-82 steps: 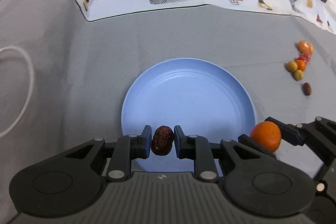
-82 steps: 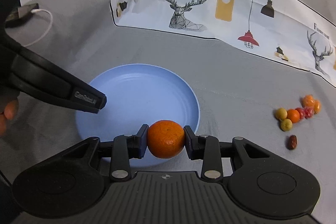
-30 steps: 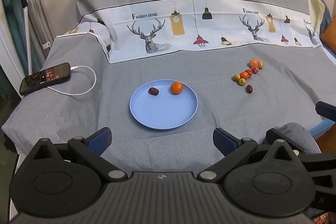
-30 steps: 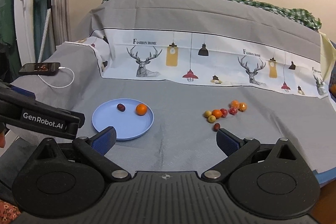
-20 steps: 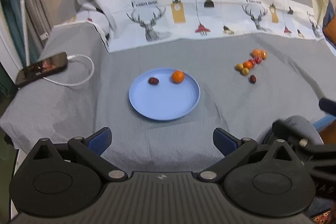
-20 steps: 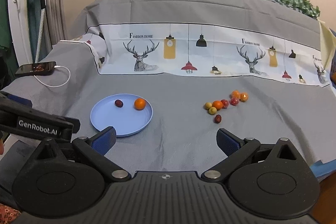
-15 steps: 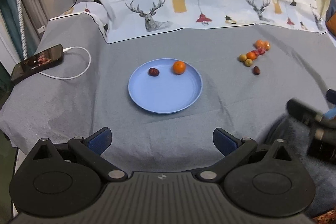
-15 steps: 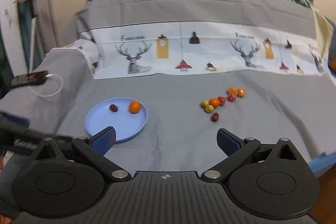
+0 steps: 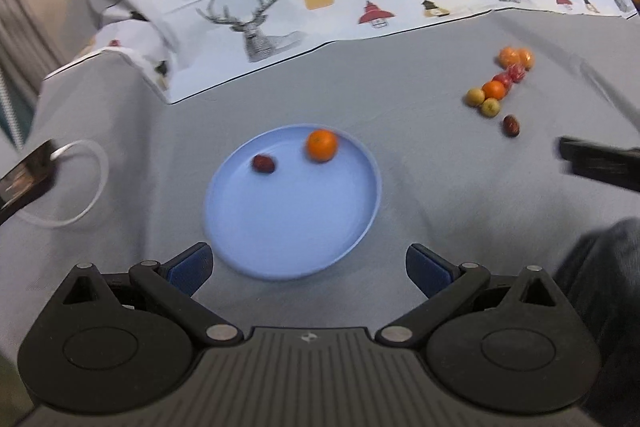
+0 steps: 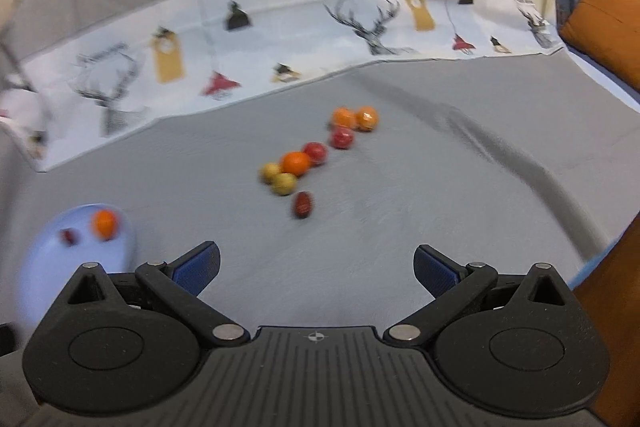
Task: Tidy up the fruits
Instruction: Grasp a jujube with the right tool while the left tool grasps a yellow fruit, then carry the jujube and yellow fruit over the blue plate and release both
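Above the grey bedsheet (image 9: 420, 155), the left tool (image 9: 308, 265) hangs with its blue-padded jaws wide apart and empty, just short of the round pale-blue plastic plate (image 9: 292, 223). On the far part of that plate lie a wrinkled dark-red date (image 9: 264, 163) and, beside it, a smooth orange mandarin (image 9: 321, 145). Well right of the plate sits a cluster of small round fruits (image 9: 498, 87), orange, red and yellow-green, with another dark-red date (image 9: 511, 125) at its near end. The right tool (image 10: 316, 267), jaws likewise spread and empty, faces that cluster (image 10: 316, 151); its view shows the plate (image 10: 44, 259) only at the left edge, blurred, and an orange cushion (image 10: 604, 27) far right.
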The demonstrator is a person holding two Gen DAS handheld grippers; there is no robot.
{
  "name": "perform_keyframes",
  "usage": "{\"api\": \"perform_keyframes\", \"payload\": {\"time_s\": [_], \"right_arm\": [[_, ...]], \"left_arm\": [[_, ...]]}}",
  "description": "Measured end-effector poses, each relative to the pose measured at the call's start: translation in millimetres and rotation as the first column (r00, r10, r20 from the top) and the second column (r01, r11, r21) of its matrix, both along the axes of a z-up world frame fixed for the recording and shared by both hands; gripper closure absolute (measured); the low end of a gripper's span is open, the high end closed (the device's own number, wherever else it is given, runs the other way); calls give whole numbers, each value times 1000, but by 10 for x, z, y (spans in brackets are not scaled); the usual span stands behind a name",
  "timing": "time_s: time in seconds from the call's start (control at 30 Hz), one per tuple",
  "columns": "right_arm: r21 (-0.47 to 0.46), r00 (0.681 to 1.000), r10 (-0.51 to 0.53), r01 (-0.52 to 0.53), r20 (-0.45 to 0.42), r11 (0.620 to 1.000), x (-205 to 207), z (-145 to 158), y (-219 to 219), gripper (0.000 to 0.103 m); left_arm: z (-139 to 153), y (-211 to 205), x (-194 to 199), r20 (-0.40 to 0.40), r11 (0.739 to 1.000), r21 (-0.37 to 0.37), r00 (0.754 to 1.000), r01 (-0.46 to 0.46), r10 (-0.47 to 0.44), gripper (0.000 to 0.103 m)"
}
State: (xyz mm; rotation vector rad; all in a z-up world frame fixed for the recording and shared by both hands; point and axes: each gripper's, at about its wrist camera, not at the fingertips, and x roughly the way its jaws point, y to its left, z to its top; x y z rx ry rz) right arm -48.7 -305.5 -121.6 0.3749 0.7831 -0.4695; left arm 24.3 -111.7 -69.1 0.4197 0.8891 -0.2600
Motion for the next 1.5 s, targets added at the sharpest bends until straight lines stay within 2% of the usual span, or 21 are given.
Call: {"api": "perform_keyframes", "payload": {"time_s": [0.17,0.23,0.3,0.33,0.37,0.4,0.47,0.5,0.53,0.6,0.67,0.8,0.87,0.9,0.93,0.97,1.07,1.13,1.2,1.37,1.5], "right_arm": [[-88,998,33,-38,-59,995,718,-647,-198,2],[-124,996,74,-81,-54,989,920,-882,-233,12],[-92,992,101,-107,-71,990,1058,-1051,-315,39],[-65,992,103,-107,-66,992,1078,-1115,-358,38],[-71,994,96,-99,-41,993,1070,-1116,-375,48],[-92,993,105,-109,-44,990,1082,-1105,-388,81],[-169,994,88,-99,-72,981,1105,-1099,-455,82],[-184,996,25,-41,-88,982,1100,-1111,-566,82],[-161,994,-70,56,-84,985,1060,-1127,-749,82],[-142,965,-251,237,-83,961,962,-1166,-1073,82],[-124,927,-366,355,-80,927,880,-1200,-1304,82],[-148,927,-365,351,-84,925,912,-1233,-1297,81],[-150,932,-354,340,-79,928,953,-1254,-1290,81],[-151,934,-350,336,-78,930,962,-1262,-1284,81],[-154,934,-349,334,-77,930,976,-1269,-1283,81],[-156,934,-349,334,-78,930,984,-1272,-1286,81],[-158,936,-344,330,-73,931,970,-1264,-1252,81],[-158,935,-346,332,-71,930,966,-1254,-1251,81],[-159,934,-350,336,-69,928,955,-1245,-1241,81],[-143,937,-348,340,-37,930,932,-1203,-1218,82],[-169,959,-282,281,21,945,920,-1104,-1078,82]], "left_arm": [[-83,-300,295,-4,1000,2,1000,21,-21,0],[-152,-410,431,-8,1000,14,1000,15,-15,0],[-233,-507,573,-26,1000,16,1000,4,-3,0],[-282,-569,649,-38,1000,15,999,-3,3,0],[-326,-631,721,-49,1000,12,999,-5,6,0],[-373,-704,797,-61,1000,8,998,-5,6,0],[-465,-935,972,-88,1000,-15,996,22,-23,0],[-499,-1050,1043,-95,999,-31,995,42,-44,0],[-544,-1207,1124,-102,996,-52,992,68,-73,0],[-655,-1536,1260,-127,989,-86,983,119,-129,0],[-805,-1852,1379,-159,984,-103,974,143,-158,0],[-1116,-2337,1509,-237,970,-141,945,197,-226,1],[-1214,-2467,1523,-228,971,-133,947,200,-226,3],[-1243,-2492,1517,-213,971,-129,950,203,-227,7],[-1271,-2508,1520,-201,973,-121,955,196,-217,22],[-1290,-2506,1536,-205,973,-123,954,196,-218,43],[-1300,-2396,1560,-234,953,-202,934,225,-270,74],[-1269,-2290,1553,-260,949,-232,926,214,-273,75],[-1210,-2138,1502,-242,950,-240,936,199,-257,75],[-892,-1640,1191,-201,962,-182,950,202,-238,75],[-463,-1092,799,-150,965,-155,960,211,-234,75]]}}
